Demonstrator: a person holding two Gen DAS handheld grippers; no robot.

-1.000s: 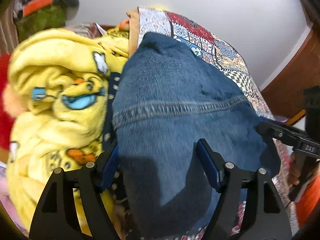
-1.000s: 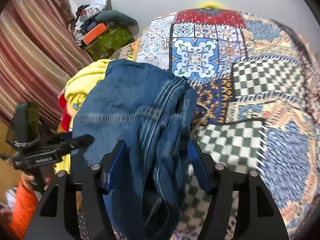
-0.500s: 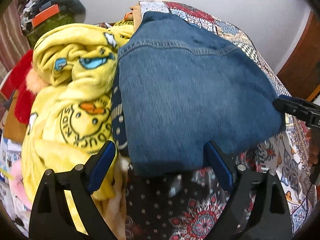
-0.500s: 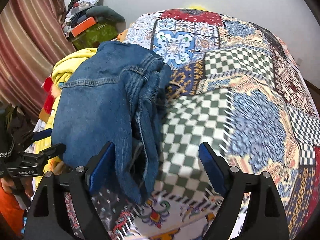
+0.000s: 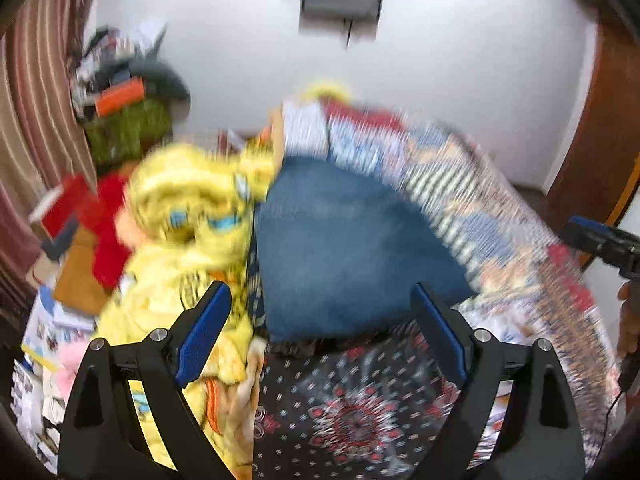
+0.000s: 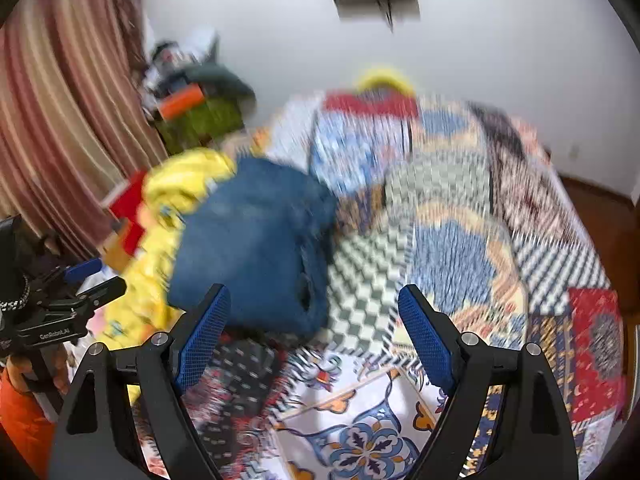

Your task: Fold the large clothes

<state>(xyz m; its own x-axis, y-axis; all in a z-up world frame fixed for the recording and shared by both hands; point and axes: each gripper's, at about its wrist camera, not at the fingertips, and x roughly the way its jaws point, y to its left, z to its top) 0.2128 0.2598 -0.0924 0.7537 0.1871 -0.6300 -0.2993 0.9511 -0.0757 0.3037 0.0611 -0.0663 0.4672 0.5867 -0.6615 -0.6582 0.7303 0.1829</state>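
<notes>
Item: folded jeans (image 5: 344, 248) — blue denim, gathered into a thick, roughly rectangular bundle with rounded corners. Surface mostly smooth; a faint seam line crosses the upper part in the left wrist view, and stacked folded edges show along the bundle's right side in the right wrist view (image 6: 256, 248). Both views are blurred, so stitching detail cannot be read.

Location: on the patchwork bedspread (image 6: 472, 240), at its left edge, the near end resting over a dark floral-print cloth (image 5: 360, 408). A yellow cartoon-print blanket (image 5: 180, 232) lies heaped just beside it on the left, touching it.

Left gripper (image 5: 320, 332): blue-padded fingers spread wide apart, holding nothing, poised just short of the near end of the denim and clear of it.

Right gripper (image 6: 312, 332): fingers likewise wide apart and empty, the left pad (image 6: 204, 336) overlapping the near corner of the bundle in view; contact cannot be told.

Surroundings: striped curtain (image 6: 68, 120) at left, a pile of clutter with a green bag (image 5: 128, 128) against the white wall (image 5: 440, 60), red cloth (image 5: 100, 220) beyond the yellow blanket.
</notes>
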